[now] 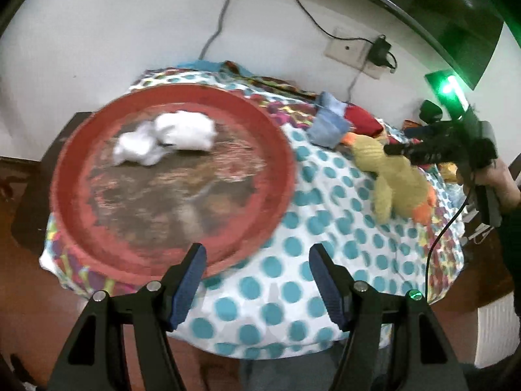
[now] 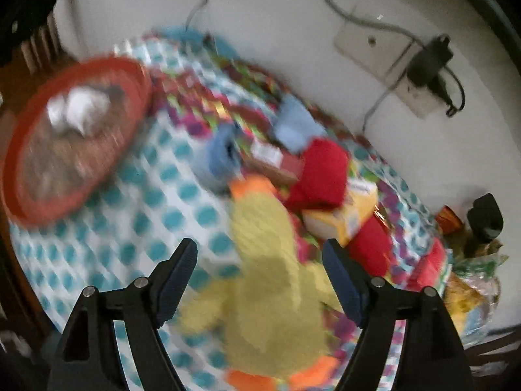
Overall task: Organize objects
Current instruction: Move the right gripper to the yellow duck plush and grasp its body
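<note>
**Right wrist view: yellow duck lay between the spread fingers**

Right wrist view, blurred by motion, showed the right gripper (image 2: 259,280) released, its jaws spread wide and holding nothing. The yellow plush duck with orange beak and feet (image 2: 270,280) lay on the white cloth with teal polka dots (image 2: 136,234), directly ahead of and partly between the two blue-padded fingers (image 2: 177,280). Its long axis ran near to far, roughly along the line of the fingers: orange feet at the near end, beak at the far end, close to a rolled blue denim cloth (image 2: 218,156). The body looked wider than a clean fit, so a grasp across the soft middle would probably mean squeezing the plush.

To the far left sat the round red tray with a worn brown centre (image 2: 136,75), with crumpled white cloth pieces (image 2: 78,107) lying inside it. Red soft bundles (image 2: 320,176) and a yellow packet (image 2: 351,215) crowded the duck's right side.

In the left wrist view the left gripper (image 1: 257,280) was also released and empty, hovering at the near edge of the cloth just right of the tray's rim (image 1: 286,150). There the duck (image 1: 390,182) lay well off to the right, under the tip of the right gripper (image 1: 390,149). The right hand was clearly the nearer one; the tray, the likely destination, lay to the duck's left.
</note>
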The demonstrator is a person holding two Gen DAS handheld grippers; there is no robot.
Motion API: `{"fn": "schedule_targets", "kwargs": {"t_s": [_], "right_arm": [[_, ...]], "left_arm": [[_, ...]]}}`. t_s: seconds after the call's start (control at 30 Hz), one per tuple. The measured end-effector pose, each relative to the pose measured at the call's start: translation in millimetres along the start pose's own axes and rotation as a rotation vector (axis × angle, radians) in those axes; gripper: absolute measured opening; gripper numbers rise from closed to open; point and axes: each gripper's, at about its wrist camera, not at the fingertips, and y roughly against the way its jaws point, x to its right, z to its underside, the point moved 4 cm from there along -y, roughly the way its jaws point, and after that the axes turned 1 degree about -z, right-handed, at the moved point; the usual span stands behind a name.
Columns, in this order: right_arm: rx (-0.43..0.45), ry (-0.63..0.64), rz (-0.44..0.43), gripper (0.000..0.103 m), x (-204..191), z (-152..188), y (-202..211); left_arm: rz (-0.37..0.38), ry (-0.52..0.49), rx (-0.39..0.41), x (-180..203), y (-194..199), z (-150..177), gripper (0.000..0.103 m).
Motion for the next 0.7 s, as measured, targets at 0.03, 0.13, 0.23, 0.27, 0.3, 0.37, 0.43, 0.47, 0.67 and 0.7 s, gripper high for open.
{"fn": "schedule_targets", "kwargs": {"t_s": [0.03, 0.13, 0.23, 0.27, 0.3, 0.37, 0.43, 0.47, 0.67, 0.7], "right_arm": [[-0.020, 0.021, 0.018, 0.076, 3, 3, -5], [-0.056, 0.077, 0.043, 0.076, 4, 8, -18], [-0.094, 0.109, 0.057, 0.076, 4, 6, -39], [-0.102, 0.114, 0.067, 0.076, 4, 6, -44], [-0.111, 0.126, 0.077, 0.076, 3, 6, -51], [-0.130, 0.136, 0.075, 0.076, 3, 6, -64], [-0.128, 0.129, 0.059, 0.073, 3, 8, -69], [-0.124, 0.119, 0.040, 0.068, 4, 11, -72], [-0.051, 0.041, -0.013, 0.057, 21, 28, -60], [-0.041, 0.032, -0.013, 0.057, 25, 32, -57]], "left_arm": [[0.004, -0.005, 0.002, 8, -2, -4, 0.067], [0.012, -0.034, 0.003, 28, -7, -16, 0.067], [0.006, -0.077, -0.021, 43, -16, -28, 0.067], [0.001, -0.091, -0.029, 46, -19, -31, 0.067], [-0.001, -0.109, -0.037, 52, -24, -35, 0.067], [-0.004, -0.135, -0.056, 58, -33, -39, 0.067], [-0.004, -0.165, -0.068, 67, -44, -45, 0.067], [-0.006, -0.176, -0.075, 72, -48, -46, 0.067], [0.049, -0.248, -0.211, 105, -78, -43, 0.067], [0.051, -0.274, -0.216, 111, -79, -41, 0.067]]}}
